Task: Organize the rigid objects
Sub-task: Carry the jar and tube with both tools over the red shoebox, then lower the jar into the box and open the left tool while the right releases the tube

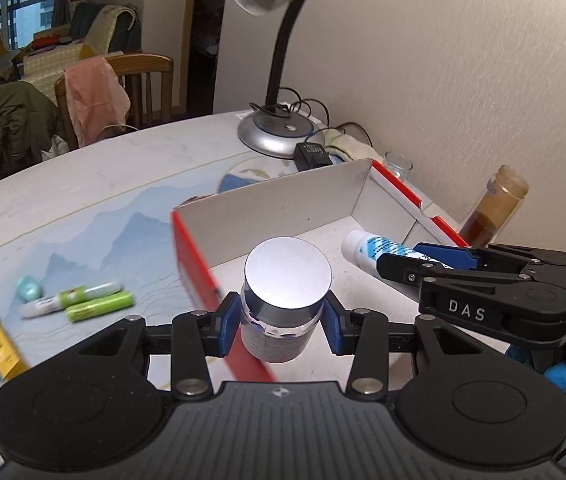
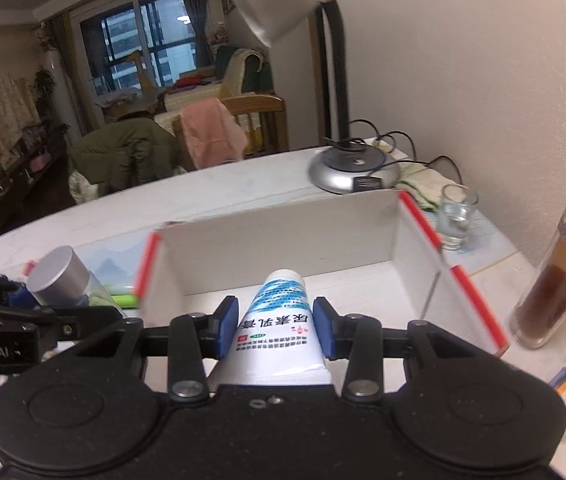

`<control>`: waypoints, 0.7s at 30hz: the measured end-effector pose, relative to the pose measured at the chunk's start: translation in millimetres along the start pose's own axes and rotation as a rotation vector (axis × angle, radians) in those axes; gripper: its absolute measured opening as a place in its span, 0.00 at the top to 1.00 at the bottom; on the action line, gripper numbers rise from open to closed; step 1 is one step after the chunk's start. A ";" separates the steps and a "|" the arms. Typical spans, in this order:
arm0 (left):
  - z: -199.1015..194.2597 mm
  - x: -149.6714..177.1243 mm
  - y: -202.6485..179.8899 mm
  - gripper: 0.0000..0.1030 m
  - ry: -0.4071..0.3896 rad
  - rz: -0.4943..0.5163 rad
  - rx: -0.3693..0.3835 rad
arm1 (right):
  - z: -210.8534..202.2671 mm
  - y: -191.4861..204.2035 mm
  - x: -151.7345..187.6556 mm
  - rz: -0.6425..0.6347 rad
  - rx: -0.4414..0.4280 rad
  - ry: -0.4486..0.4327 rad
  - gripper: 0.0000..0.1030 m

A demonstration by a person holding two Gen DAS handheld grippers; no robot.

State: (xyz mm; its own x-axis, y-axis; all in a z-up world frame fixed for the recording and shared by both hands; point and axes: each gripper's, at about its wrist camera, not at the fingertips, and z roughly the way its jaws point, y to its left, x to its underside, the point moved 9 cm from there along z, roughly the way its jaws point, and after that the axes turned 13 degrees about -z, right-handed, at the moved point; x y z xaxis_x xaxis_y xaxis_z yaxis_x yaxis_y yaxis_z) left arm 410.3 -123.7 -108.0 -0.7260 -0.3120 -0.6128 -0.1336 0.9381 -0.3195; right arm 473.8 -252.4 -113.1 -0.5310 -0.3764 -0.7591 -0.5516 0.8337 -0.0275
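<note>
Over the box's near left edge, the left gripper clamped an upright jar, while the right gripper held a tube pointing lengthwise inward.

Left gripper angled downward, jaws clamped; right gripper alongside, jaws likewise clamped.

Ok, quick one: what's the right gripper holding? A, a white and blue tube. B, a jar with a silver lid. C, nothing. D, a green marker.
A: in the right wrist view the right gripper has its blue pads closed on the white and blue tube, cap pointing toward the red-edged box.
</note>
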 end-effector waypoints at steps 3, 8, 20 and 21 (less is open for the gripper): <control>22.1 -3.6 -13.0 0.59 0.029 0.014 -0.008 | 14.7 -16.8 5.9 -0.017 0.015 0.022 0.61; 63.5 0.0 -23.9 0.59 0.114 0.031 -0.043 | 39.9 -36.3 22.1 -0.040 0.014 0.079 0.61; 125.8 15.9 -22.0 0.59 0.276 0.057 -0.124 | 64.9 -40.3 41.0 -0.096 -0.036 0.143 0.61; 128.5 16.6 -22.6 0.59 0.283 0.062 -0.127 | 65.9 -40.1 40.9 -0.104 -0.041 0.144 0.62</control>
State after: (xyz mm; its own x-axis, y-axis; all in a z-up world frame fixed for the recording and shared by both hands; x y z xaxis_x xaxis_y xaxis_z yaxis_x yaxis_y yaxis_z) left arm 488.0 -169.4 -203.7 -0.8921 -0.2158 -0.3969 -0.1529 0.9709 -0.1841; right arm 516.5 -274.5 -185.9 -0.5553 -0.5160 -0.6522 -0.6325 0.7712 -0.0716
